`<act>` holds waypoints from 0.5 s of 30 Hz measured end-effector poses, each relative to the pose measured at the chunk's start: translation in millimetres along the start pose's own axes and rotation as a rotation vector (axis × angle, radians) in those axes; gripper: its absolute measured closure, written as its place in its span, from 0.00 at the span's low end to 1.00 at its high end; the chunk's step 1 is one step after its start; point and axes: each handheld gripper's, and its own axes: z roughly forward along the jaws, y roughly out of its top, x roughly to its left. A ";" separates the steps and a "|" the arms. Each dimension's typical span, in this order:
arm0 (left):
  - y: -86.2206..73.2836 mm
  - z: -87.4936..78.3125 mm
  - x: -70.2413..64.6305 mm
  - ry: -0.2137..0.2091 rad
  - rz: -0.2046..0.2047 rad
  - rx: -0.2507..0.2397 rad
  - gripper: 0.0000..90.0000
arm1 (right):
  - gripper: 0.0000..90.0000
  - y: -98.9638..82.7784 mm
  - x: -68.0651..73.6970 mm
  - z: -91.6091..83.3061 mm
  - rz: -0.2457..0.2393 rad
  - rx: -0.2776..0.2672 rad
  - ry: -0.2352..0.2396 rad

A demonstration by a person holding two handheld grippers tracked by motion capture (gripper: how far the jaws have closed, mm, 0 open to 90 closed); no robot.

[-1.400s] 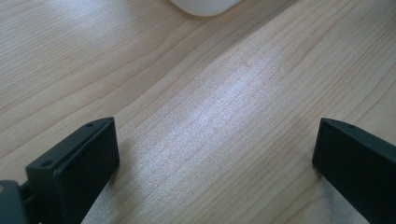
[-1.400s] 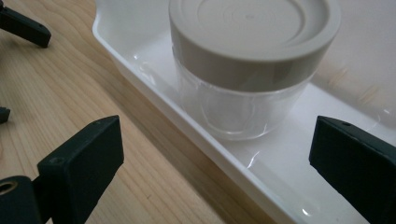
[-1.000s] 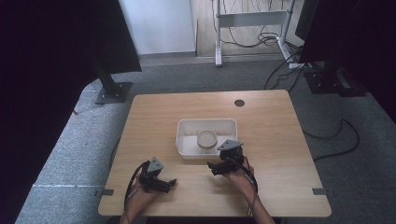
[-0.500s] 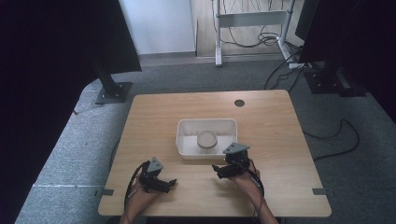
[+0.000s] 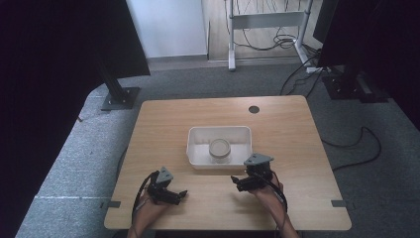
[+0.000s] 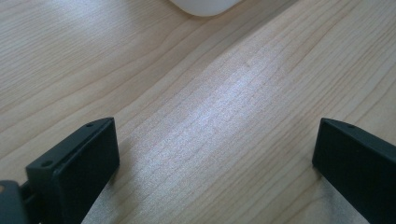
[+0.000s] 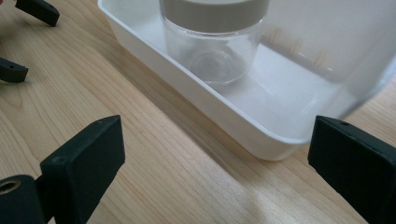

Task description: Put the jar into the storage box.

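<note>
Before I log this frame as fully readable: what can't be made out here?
- Jar: top cut off by the right gripper view's upper edge; its lid top is small in the high view.
- White bin: only a corner, cut by the left gripper view's top edge.
- Left claw: too small in the high view for detail.

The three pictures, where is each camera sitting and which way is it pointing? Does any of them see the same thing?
High view: above the person's side, looking forward and down on the wooden table; forearms, left gripper and right gripper enter from below.
Left gripper view: riding low on the left gripper, facing bare tabletop; both black jaws stand wide apart.
Right gripper view: riding on the right gripper, facing the white tray and lidded glass jar; jaws wide apart.
Shared: high and right gripper views both show the jar standing in the tray.
</note>
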 end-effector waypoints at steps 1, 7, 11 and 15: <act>0.0 0.0 0.0 0.000 0.000 0.000 0.00 | 0.04 -0.4 -0.5 -1.4 0.001 -0.002 -0.001; 0.0 0.0 0.0 0.000 0.000 0.000 0.00 | 0.04 -4.9 -4.1 -9.1 0.007 -0.004 -0.012; 0.0 0.0 0.0 0.000 0.000 0.000 0.00 | 0.04 -9.9 -6.4 -14.0 0.014 -0.004 -0.020; 0.0 0.0 0.0 0.000 0.000 0.000 0.00 | 0.04 -15.6 -9.4 -18.9 0.020 -0.003 -0.030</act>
